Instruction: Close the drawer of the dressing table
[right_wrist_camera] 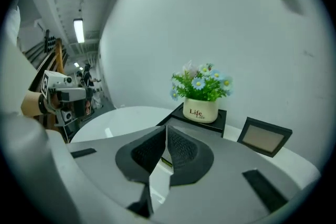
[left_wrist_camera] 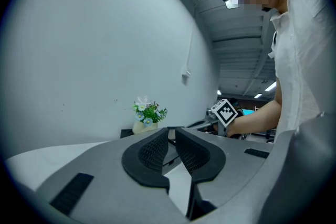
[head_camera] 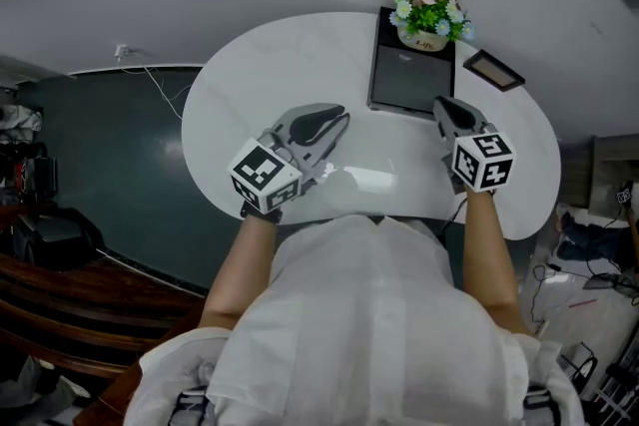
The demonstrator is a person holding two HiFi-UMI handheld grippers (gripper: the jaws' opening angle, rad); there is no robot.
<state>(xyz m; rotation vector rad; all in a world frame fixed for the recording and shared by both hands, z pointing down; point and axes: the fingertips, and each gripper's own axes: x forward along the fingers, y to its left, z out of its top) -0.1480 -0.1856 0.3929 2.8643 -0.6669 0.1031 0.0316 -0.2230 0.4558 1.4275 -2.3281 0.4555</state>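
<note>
The white dressing table (head_camera: 250, 85) fills the middle of the head view; its drawer shows in no view, and my torso covers the table's near edge. My left gripper (head_camera: 340, 121) hovers over the table's near left part, its jaws nearly together and nothing between them (left_wrist_camera: 171, 129). My right gripper (head_camera: 440, 103) hangs over the near right part, beside a black box (head_camera: 409, 75). Its pads meet at the tips and hold nothing (right_wrist_camera: 166, 127). Each gripper view shows the other gripper's marker cube off to one side.
A flower pot (head_camera: 429, 15) stands on the black box at the back of the table, by the wall. A small picture frame (head_camera: 492, 69) lies to its right. Dark floor and dark furniture (head_camera: 50, 234) are at the left, cables and clutter (head_camera: 589, 264) at the right.
</note>
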